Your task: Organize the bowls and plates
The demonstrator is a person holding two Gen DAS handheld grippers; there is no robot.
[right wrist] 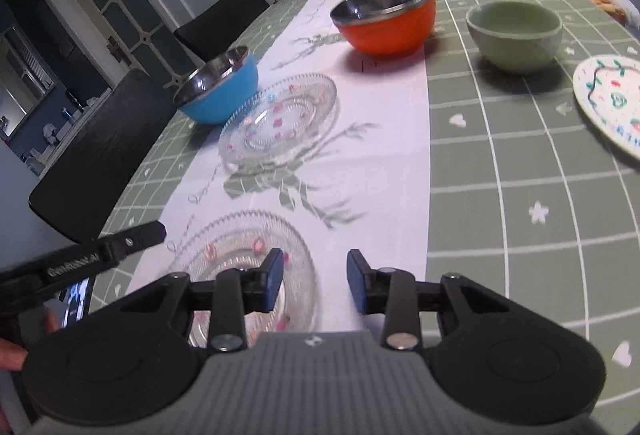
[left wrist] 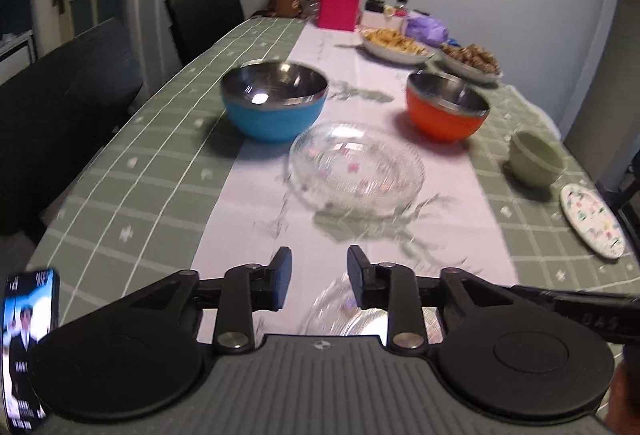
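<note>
Glass plate (right wrist: 244, 267) is looking brittle and slick, so I am planning a rim grip; left gripper (left wrist: 319, 277) and right gripper (right wrist: 315, 281) are both hanging parted, holding nothing.

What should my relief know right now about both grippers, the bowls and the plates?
Left gripper: jaws apart, empty. Right gripper: jaws apart, empty.
Near glass plate lies below both grippers on the white runner; second glass plate lies farther up.
Blue bowl, orange bowl, green bowl and patterned plate stand separately.
Nothing stacked yet; all grouping remains.
</note>
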